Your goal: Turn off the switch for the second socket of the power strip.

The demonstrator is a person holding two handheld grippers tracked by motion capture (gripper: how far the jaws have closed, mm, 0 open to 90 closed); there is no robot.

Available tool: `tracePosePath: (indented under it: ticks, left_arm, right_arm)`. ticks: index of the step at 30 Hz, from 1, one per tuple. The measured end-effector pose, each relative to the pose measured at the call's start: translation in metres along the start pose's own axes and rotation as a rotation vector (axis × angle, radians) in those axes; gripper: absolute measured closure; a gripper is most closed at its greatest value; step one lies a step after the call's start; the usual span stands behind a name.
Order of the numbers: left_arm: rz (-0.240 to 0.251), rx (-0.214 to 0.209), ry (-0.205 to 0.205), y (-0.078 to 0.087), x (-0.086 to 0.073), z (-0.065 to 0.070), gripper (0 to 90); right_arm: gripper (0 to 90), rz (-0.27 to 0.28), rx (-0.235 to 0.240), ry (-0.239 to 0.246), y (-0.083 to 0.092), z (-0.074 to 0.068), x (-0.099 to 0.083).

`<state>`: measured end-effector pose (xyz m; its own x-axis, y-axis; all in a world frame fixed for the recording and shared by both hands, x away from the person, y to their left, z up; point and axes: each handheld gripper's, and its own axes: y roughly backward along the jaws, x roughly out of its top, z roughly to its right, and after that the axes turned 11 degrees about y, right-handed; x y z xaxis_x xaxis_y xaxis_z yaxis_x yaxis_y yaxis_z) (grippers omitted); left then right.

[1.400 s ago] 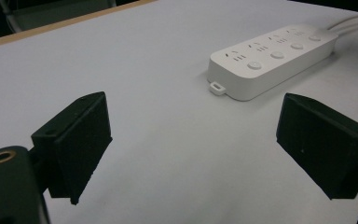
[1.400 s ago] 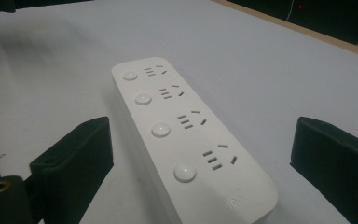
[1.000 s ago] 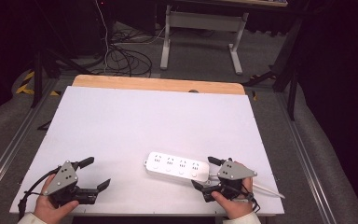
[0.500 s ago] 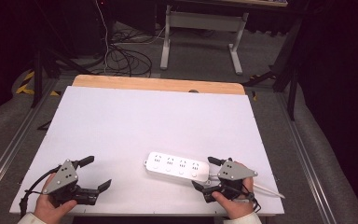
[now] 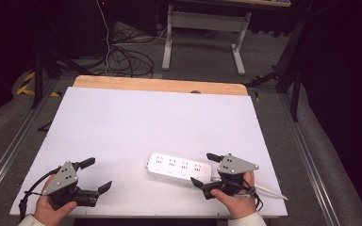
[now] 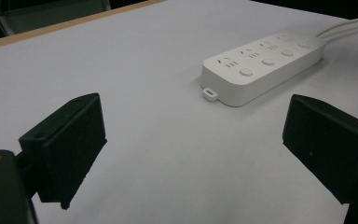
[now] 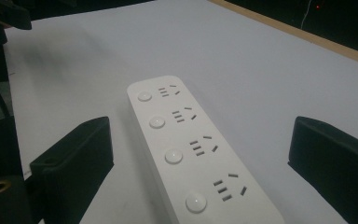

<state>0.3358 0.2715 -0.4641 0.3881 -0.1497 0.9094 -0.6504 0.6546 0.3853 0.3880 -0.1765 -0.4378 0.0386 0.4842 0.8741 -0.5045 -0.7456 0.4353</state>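
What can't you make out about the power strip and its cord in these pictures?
- Power strip: its near end is cut off by the bottom edge of the right gripper view.
- Cord: in the high view, its start is hidden behind the right claw.
- Plug: the cord runs off the table edge.
- Switch states: too small to tell.

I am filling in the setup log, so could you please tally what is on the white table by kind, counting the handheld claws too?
Power strip: 1, white, with 4 sockets and 4 round buttons
Claws: 2, the left claw and the right claw, both open
Total: 3
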Motion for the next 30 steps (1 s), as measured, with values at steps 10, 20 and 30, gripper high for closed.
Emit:
tracePosePath:
  ticks: [10,20,30]
  left_arm:
    - [-0.002,0.007,-0.005,0.0,0.0,0.0,6.9]
    - [-0.008,0.009,-0.005,0.0,0.0,0.0,7.3]
    - [-0.013,0.008,-0.002,0.001,0.0,-0.001,7.7]
  right_arm:
    - [8.7,-0.002,0.005,0.001,-0.013,0.007,0.014]
    - [9.1,-0.008,0.015,0.011,-0.026,0.01,0.024]
    - [6.3,-0.037,0.051,0.008,-0.043,0.011,0.035]
